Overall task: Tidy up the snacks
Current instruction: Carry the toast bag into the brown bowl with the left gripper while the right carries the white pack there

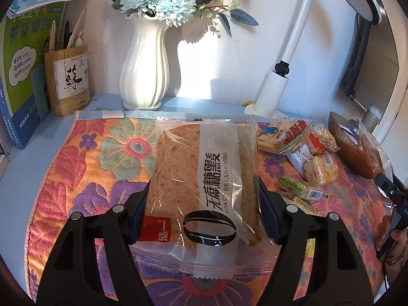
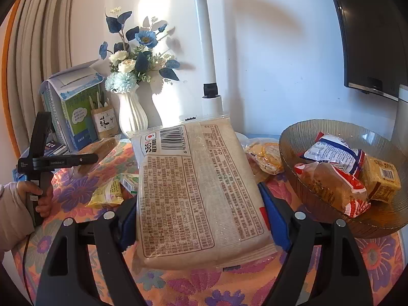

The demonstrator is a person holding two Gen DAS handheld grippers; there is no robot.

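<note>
My left gripper (image 1: 204,209) is shut on a clear pack of toast bread (image 1: 201,178) with a grey label band, held above the flowered cloth (image 1: 84,178). My right gripper (image 2: 199,219) is shut on another bread pack (image 2: 196,188), its printed back and barcode facing the camera, held left of the brown ribbed glass bowl (image 2: 331,227). The bowl holds several wrapped snacks (image 2: 339,178). Loose snacks (image 1: 303,153) lie on the cloth to the right of the left gripper, and also show behind the pack in the right wrist view (image 2: 114,191).
A white vase of blue flowers (image 1: 145,68), a bamboo pen holder (image 1: 68,79), green books (image 1: 23,71) and a white desk lamp (image 1: 280,76) stand along the back wall. A dark monitor (image 2: 369,33) hangs at the right. The left hand and handle (image 2: 38,165) show at the left.
</note>
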